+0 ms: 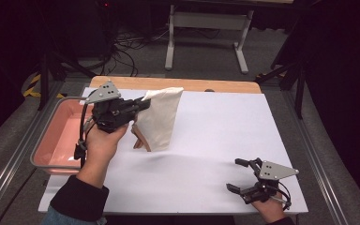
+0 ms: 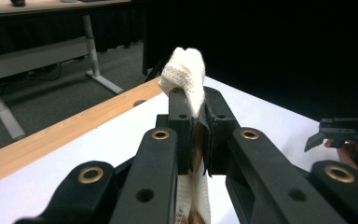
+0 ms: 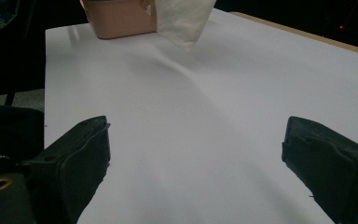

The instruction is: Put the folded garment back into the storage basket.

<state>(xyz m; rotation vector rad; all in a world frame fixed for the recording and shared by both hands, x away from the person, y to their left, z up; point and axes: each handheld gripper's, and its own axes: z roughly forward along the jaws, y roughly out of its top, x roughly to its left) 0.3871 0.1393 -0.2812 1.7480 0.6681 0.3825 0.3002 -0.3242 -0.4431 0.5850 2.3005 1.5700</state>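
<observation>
A cream cloth (image 1: 160, 117) with a brown underside hangs above the left part of the white table (image 1: 215, 131), held up by one edge. My left gripper (image 1: 143, 104) is shut on that edge; in the left gripper view the cloth (image 2: 186, 74) bulges out above the closed jaws and hangs below them. My right gripper (image 1: 238, 174) rests near the table's front right corner, open, with nothing between its fingers (image 3: 81, 144). In the right gripper view the cloth (image 3: 184, 18) hangs at the far side of the table.
A pink tray (image 1: 58, 136) in a metal frame stands at the table's left edge, just beside the left hand. A wooden strip (image 1: 178, 84) runs along the far edge. Beyond stands a white desk frame (image 1: 206, 28) on the floor.
</observation>
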